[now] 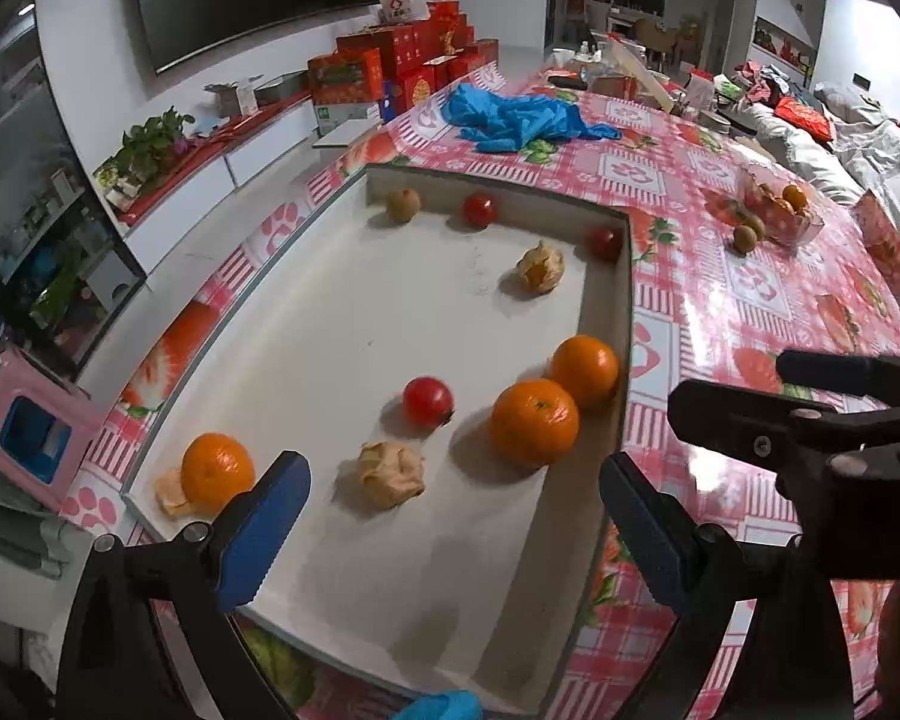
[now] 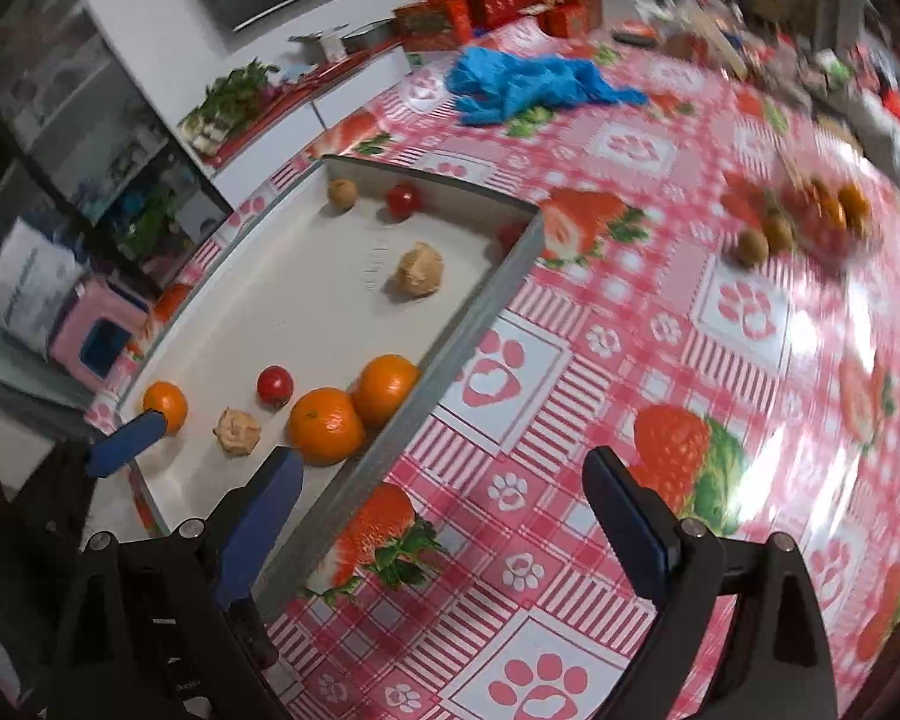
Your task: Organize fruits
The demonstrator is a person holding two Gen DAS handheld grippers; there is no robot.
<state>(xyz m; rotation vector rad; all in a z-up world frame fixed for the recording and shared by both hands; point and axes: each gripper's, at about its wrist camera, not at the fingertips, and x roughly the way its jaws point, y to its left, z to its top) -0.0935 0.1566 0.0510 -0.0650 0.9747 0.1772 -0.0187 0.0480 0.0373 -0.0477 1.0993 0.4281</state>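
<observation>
One tomato [image 2: 509, 234] half-hidden, prob.

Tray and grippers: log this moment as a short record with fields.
tray: white, shallow, on the tablecloth
oranges: three; two touching by the right wall, one at the near left corner
tomatoes: three in the tray, one mid-tray
husked fruits: two
left gripper: open, above the tray, holding nothing
right gripper: open, above the tray's right wall, holding nothing
gloves: blue, beyond the tray
</observation>
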